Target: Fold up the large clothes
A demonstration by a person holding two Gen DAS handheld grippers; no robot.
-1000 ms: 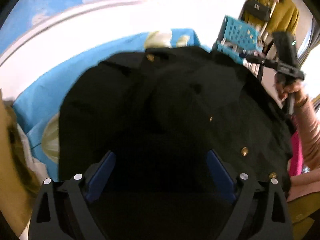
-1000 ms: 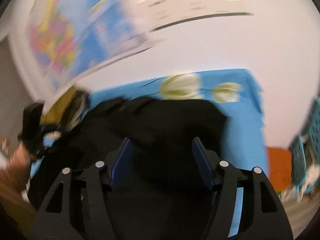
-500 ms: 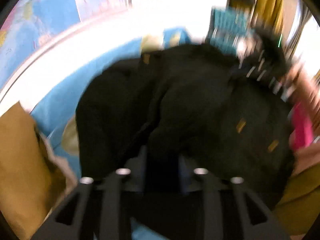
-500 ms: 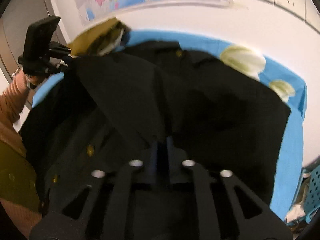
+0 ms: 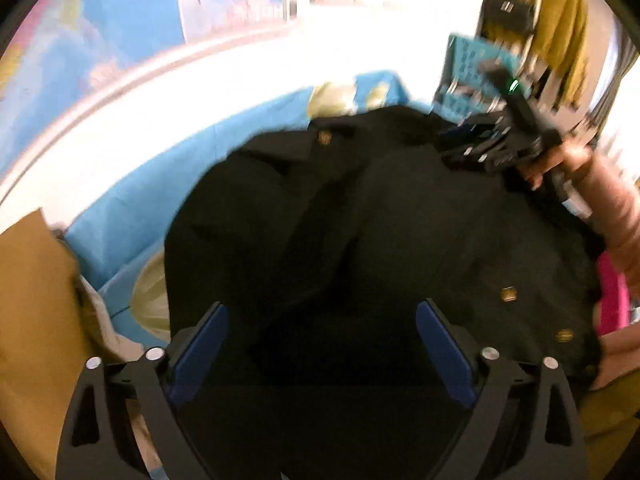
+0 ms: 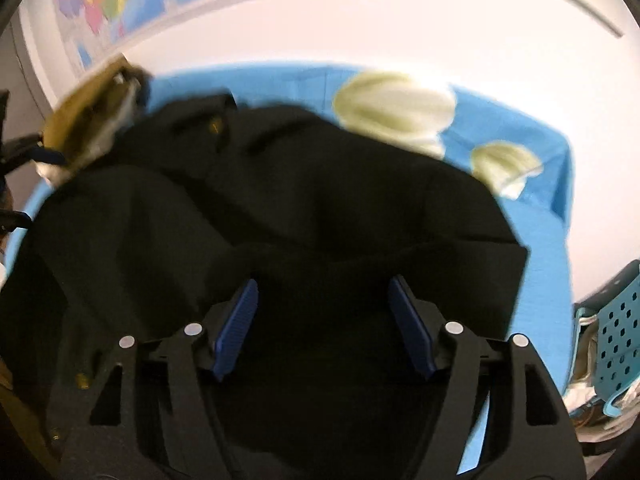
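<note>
Below both grippers lies the coat, a black garment with gold buttons, spread over a blue cloth that covers the work surface. Left gripper: jaws wide and opening, blue pads clear of the fabric, nothing pinched; the coat's near edge sits directly under and ahead of them. Right gripper: jaws part-way apart and opening, likewise empty, poised over a folded ridge of coat near its right-hand edge. In the left view the right gripper appears at the coat's far right side, held in a hand. The coat's long axis seems to run away from the cameras, collar end far (the blur makes this a judgement). Each hand is nearest its own side, so the next fold probably needs a fresh pinch at these near edges. Compared with half a second earlier, both jaws, then nearly closed on fabric, have let go; the raised flap now lies flat.
</note>
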